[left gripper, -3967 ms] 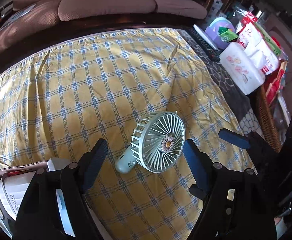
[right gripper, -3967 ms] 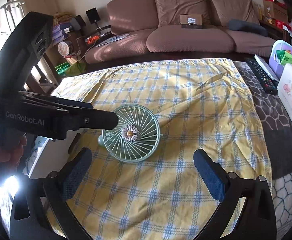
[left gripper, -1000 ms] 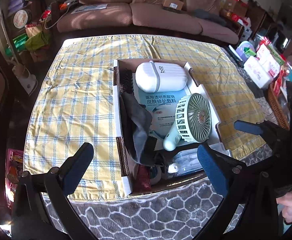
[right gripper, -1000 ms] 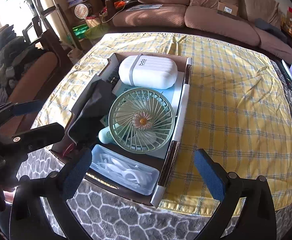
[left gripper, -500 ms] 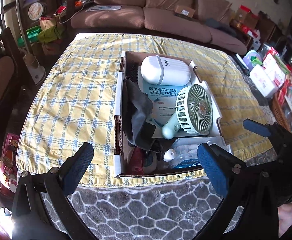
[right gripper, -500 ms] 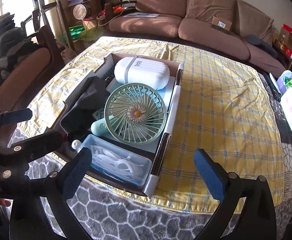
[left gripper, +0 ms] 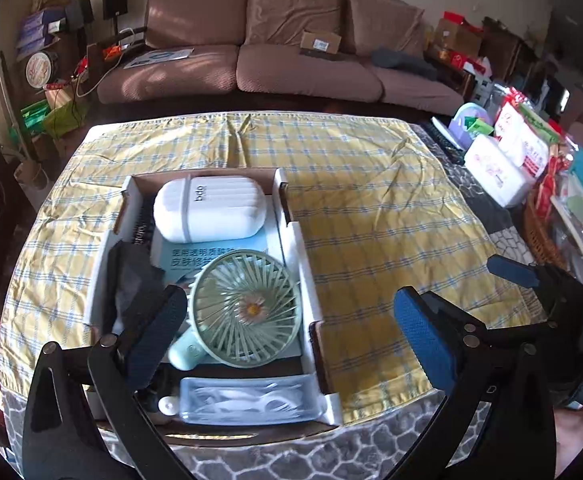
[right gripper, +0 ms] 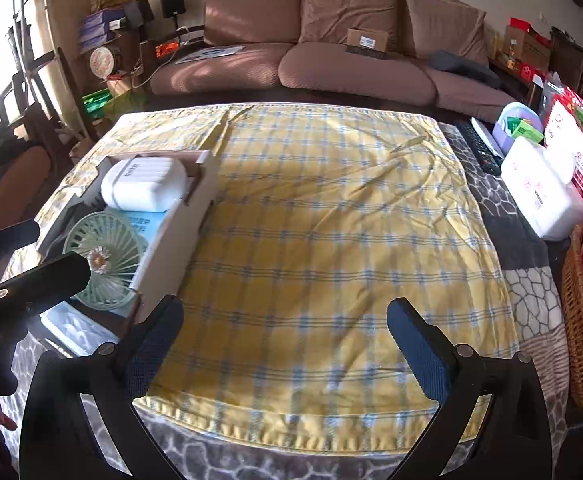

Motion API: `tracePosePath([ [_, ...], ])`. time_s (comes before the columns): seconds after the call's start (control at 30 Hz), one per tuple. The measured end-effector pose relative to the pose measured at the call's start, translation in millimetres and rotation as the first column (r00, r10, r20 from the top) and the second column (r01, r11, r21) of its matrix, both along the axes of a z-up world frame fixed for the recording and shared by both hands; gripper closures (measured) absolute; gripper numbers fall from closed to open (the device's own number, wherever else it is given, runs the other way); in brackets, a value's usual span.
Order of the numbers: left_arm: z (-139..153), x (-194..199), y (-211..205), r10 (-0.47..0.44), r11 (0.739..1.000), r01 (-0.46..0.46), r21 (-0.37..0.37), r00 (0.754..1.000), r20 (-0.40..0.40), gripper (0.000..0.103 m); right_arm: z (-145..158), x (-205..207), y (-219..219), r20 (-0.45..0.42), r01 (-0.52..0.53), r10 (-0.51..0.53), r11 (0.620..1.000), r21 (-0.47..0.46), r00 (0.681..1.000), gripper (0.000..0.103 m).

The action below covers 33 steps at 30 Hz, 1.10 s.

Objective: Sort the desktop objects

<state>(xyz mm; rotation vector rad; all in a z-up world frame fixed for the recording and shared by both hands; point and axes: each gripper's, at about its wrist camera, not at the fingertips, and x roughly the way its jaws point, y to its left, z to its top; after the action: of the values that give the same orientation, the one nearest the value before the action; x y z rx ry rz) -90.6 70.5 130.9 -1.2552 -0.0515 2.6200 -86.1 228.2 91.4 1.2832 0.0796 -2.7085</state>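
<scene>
Your left tongs point(left gripper: 287, 332) stood wide open and held nothing, hovering above the near end of the box point(left gripper: 309, 280). Between their blue pads point(left gripper: 419, 336) lay the green fan point(left gripper: 247, 308), face up inside the box, its daisy centre toward the camera and its short handle pointing toward your near left. In front of the fan, at the box's near edge, sat a clear plastic case point(left gripper: 247, 400) with white pieces inside, and a small white bottle cap showed just beside its left end. Behind the fan a blue printed packet point(left gripper: 195, 256) lay flat, partly covered by the fan, and a white ribbed case point(left gripper: 211, 208) rested at the far end. A dark cloth point(left gripper: 131, 280) filled the box's left side, with a black comb-like item beside the white case; you could not tell exactly what it was.

Your right tongs point(right gripper: 283, 344) were also spread wide and empty, held over bare yellow checked cloth point(right gripper: 331, 220) to the right of the box point(right gripper: 179, 232). From that view the fan point(right gripper: 103, 256) sat low behind the box's white wall, partly hidden by your left tongs point(right gripper: 31, 276).

The cloth covered most of the worktop point(right gripper: 531, 300), whose grey stone-pattern surface showed at the near and right edges. Remotes point(right gripper: 479, 148), white packs point(right gripper: 539, 188) and a wicker basket point(right gripper: 579, 320) crowded the right edge. A brown sofa point(right gripper: 331, 40) stood beyond.
</scene>
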Motion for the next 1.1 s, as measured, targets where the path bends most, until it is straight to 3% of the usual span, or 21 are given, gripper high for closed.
tracePosePath([
  [0.27, -26, -23, 63, -0.048, 0.999, 0.047, 0.011, 0.999, 0.016, 0.0, -21, -22, 72, 0.019, 0.077, -0.077, 0.997, 0.007, 0.997, 0.0],
  [0.53, -29, -22, 18, -0.008, 0.999, 0.008, 0.046, 1.0, -0.004, 0.0, -48, -42, 107, 0.027, 0.117, -0.117, 0.993, 0.005, 0.993, 0.0],
  [0.77, -31, -18, 20, -0.02, 0.997, 0.021, 0.075, 1.0, -0.014, 0.0, -61, -38, 108, 0.035, 0.141, -0.139, 0.989, -0.035, 0.99, 0.0],
  [0.93, -32, 21, 8, -0.057, 0.992, 0.059, 0.114, 0.998, -0.022, 0.0, -50, -5, 87, 0.01, 0.116, -0.115, 0.992, -0.052, 0.993, 0.0],
  [1.1, -39, 66, -30, -0.018, 0.998, 0.019, 0.065, 1.0, -0.012, 0.0, -46, 31, 62, 0.005, 0.109, -0.109, 0.992, -0.062, 0.994, 0.0],
])
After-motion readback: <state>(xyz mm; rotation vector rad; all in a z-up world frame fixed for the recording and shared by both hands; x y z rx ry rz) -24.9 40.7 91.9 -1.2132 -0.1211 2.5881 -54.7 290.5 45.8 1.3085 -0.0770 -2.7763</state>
